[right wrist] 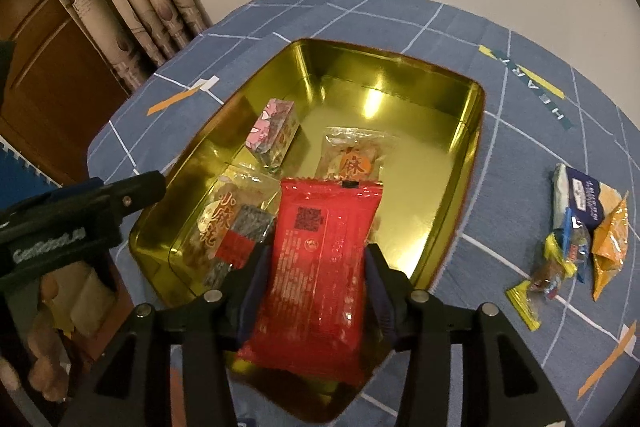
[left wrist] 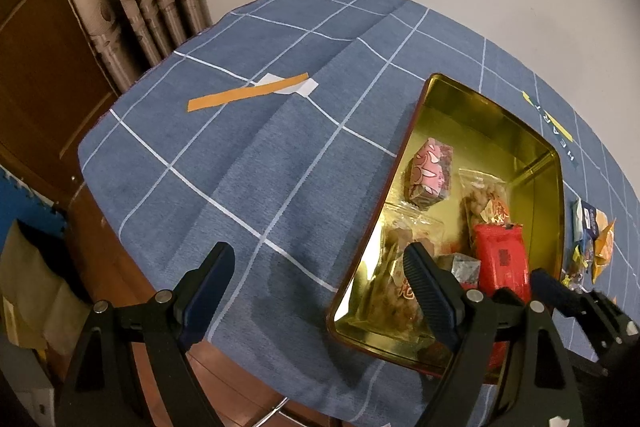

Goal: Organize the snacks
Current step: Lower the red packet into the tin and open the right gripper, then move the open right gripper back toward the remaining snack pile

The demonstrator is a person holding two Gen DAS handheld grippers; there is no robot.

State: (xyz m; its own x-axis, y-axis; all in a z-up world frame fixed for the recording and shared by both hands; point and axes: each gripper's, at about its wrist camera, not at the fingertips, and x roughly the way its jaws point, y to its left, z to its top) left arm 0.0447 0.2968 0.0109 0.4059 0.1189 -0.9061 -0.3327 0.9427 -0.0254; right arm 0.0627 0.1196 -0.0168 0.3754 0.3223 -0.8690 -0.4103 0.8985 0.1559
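- Two grippers work over a counter [right wrist: 500, 187] covered by a blue checked cloth [left wrist: 240, 147].
- Furthest left, the left gripper [left wrist: 320, 279] hovers at the near left edge of the gold tin [right wrist: 460, 99]; its fingers stand wide apart with nothing between them, one over the cloth, the other over the tin.
- Inside the tin lie a pink wrapped box [right wrist: 276, 131], two clear packets with orange print [right wrist: 352, 159], and a small grey-and-red packet [right wrist: 244, 235].
- Over the tin's near end, the right gripper [right wrist: 316, 267] has its fingers clamped on the sides of a red snack packet [right wrist: 320, 259].
- Right of the tin, several loose snacks [right wrist: 580, 223] lie on the cloth, well apart from both grippers.
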